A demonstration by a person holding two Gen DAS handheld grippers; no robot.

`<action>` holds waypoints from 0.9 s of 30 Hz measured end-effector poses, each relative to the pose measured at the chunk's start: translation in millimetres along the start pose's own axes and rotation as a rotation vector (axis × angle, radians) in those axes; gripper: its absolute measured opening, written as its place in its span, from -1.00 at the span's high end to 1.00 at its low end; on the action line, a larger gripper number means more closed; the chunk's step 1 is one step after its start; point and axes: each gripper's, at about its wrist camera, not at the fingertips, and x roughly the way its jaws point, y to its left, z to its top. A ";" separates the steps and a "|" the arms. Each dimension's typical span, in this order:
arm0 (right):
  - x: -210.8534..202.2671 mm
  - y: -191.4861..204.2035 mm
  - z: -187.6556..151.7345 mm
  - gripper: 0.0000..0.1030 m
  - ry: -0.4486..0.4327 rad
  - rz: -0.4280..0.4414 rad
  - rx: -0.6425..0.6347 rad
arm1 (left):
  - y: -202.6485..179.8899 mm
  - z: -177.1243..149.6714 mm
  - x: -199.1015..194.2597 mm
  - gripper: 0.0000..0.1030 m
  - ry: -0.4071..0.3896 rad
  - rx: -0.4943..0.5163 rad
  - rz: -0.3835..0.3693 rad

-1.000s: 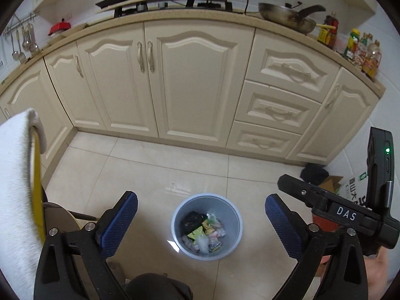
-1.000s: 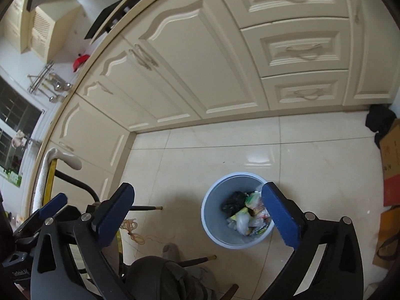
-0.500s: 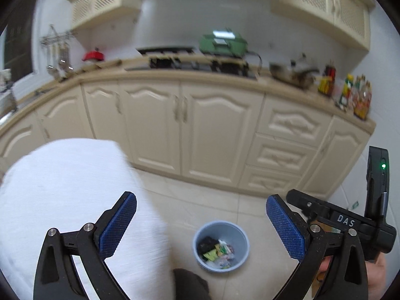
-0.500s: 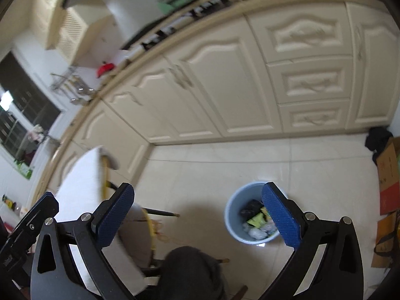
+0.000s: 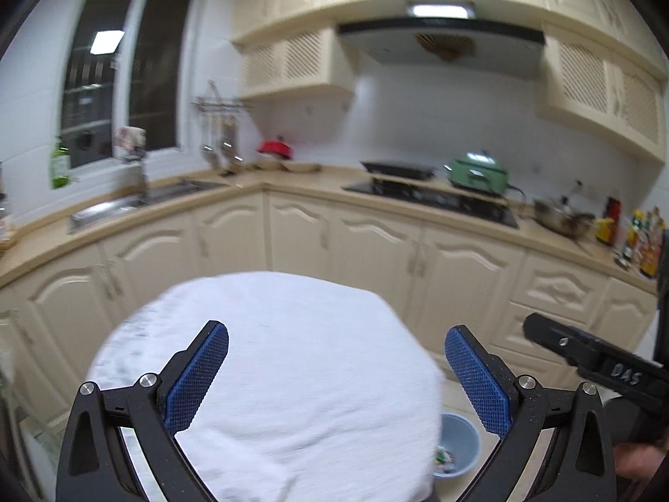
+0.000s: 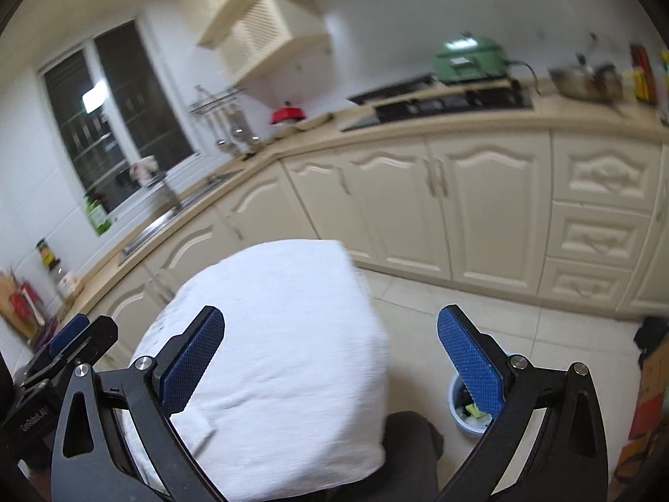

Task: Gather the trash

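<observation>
A blue-grey trash bin (image 5: pixel 458 445) with wrappers inside stands on the tiled floor, partly hidden behind a table covered with a white cloth (image 5: pixel 267 368). It also shows in the right wrist view (image 6: pixel 464 414), low and mostly behind the right finger. My left gripper (image 5: pixel 334 376) is open and empty above the cloth. My right gripper (image 6: pixel 330 364) is open and empty, over the cloth's right edge. The right gripper's body (image 5: pixel 593 364) shows at the right of the left wrist view.
Cream cabinets (image 5: pixel 376 251) run along the back under a counter with a sink (image 5: pixel 134 201), a hob (image 5: pixel 430 196), a green cooker (image 5: pixel 476 173) and a wok (image 5: pixel 562 217). Cardboard boxes (image 6: pixel 650 380) stand at the right on the floor.
Both grippers have tilted up from the floor and bin to the counter and wall. The white cloth now fills the lower middle and the bin has dropped to the lower right.
</observation>
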 end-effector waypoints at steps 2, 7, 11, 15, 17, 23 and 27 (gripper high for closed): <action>-11.6 26.9 -1.8 -1.00 -0.027 0.006 -0.055 | 10.0 -8.2 -34.3 -0.99 -0.026 -0.003 0.046; -30.8 78.2 -10.8 -1.00 -0.071 -0.001 -0.170 | 19.2 -28.5 -102.0 -0.99 -0.063 -0.021 0.114; -36.2 102.1 -20.0 -1.00 -0.073 0.015 -0.218 | 22.9 -42.9 -143.3 -0.99 -0.084 -0.047 0.155; -42.7 121.5 -27.7 -1.00 -0.085 0.025 -0.258 | 19.2 -58.1 -175.9 -0.99 -0.085 -0.058 0.176; -45.4 124.6 -28.6 -1.00 -0.090 0.025 -0.272 | 19.2 -59.7 -181.8 -0.99 -0.085 -0.072 0.187; -54.3 144.4 -36.7 -1.00 -0.102 0.034 -0.319 | 21.8 -62.4 -201.9 -0.99 -0.063 -0.106 0.217; -55.3 152.5 -42.9 -1.00 -0.098 0.034 -0.334 | 17.1 -59.8 -214.1 -0.99 -0.068 -0.118 0.253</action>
